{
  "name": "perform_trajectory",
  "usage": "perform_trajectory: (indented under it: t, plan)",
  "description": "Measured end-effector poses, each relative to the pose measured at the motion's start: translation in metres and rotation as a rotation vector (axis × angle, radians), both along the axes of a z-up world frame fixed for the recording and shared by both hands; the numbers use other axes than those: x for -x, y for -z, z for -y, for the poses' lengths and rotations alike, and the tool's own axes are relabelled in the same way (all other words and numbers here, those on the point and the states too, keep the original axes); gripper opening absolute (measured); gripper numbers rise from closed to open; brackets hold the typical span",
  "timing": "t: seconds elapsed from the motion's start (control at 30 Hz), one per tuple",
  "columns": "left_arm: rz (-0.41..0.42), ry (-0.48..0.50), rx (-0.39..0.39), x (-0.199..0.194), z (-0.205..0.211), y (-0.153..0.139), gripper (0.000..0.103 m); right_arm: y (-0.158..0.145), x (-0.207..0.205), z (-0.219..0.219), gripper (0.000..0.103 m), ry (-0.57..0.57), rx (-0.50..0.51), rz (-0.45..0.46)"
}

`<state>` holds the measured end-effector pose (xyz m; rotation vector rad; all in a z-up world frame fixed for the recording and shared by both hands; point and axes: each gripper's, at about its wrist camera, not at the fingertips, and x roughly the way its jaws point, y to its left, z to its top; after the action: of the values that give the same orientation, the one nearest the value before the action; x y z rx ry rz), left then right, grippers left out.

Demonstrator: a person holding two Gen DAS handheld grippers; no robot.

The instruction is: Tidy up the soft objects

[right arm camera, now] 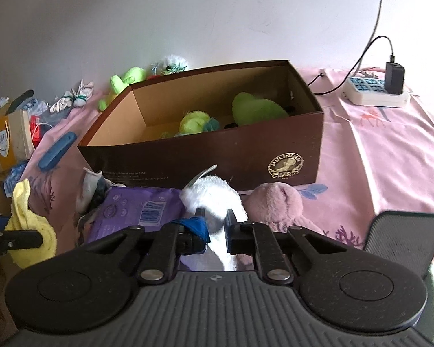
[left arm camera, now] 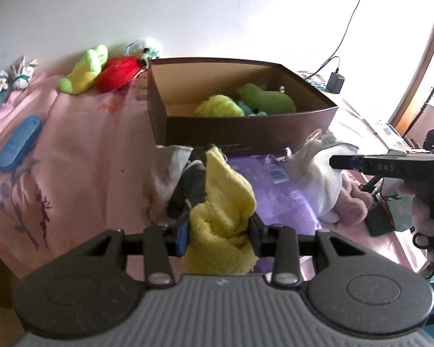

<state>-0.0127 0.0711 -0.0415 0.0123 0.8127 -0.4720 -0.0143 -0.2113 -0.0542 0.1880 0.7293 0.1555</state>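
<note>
Left gripper (left arm camera: 220, 231) clenches fluffy yellow towel (left arm camera: 221, 202) | right gripper (right arm camera: 214, 225) grips white plush toy (right arm camera: 214, 199) | lift both clear over brown cardboard box's (right arm camera: 246, 156) rim.

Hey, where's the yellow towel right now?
The yellow towel is clamped in the left tongs, low in the left wrist view, just in front of the brown box and left of the purple packet.

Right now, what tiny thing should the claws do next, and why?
Probably lift the left claw and carry its yellow cloth forward over the brown box. The claw is shut on the cloth, the box stands open just behind it with soft toys inside, and there is bare room at its left end. The right claw grips the white plush and could follow.
</note>
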Motion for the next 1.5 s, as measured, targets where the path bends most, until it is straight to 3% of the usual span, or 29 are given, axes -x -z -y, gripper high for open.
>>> perform_trajectory:
  t: [0.3, 0.57, 0.73, 1.03, 1.23, 1.33, 1.5]
  plan:
    - [-0.004, 0.029, 0.019, 0.003, 0.009, 0.002, 0.039, 0.012, 0.012, -0.006, 0.005, -0.025, -0.023, -0.039]
    - [-0.03, 0.023, 0.009, 0.005, 0.007, 0.008, 0.039, 0.021, -0.005, -0.016, 0.009, -0.069, 0.097, -0.05]
    - [-0.033, 0.01, 0.008, 0.005, 0.008, 0.008, 0.039, 0.027, -0.024, -0.021, 0.013, -0.122, 0.1, -0.089]
    - [-0.034, -0.021, 0.003, 0.004, 0.007, 0.009, 0.039, 0.017, -0.049, -0.022, 0.021, -0.096, 0.093, -0.175]
    - [-0.035, -0.041, 0.003, 0.003, 0.007, 0.009, 0.039, 0.036, -0.073, -0.025, 0.038, -0.049, 0.071, -0.256]
    - [-0.035, -0.045, 0.004, 0.004, 0.01, 0.009, 0.039, 0.056, -0.085, -0.024, 0.044, -0.047, -0.021, -0.334]
    - [-0.032, -0.052, 0.001, 0.004, 0.01, 0.009, 0.039, 0.06, -0.08, -0.031, 0.041, -0.06, 0.004, -0.283]
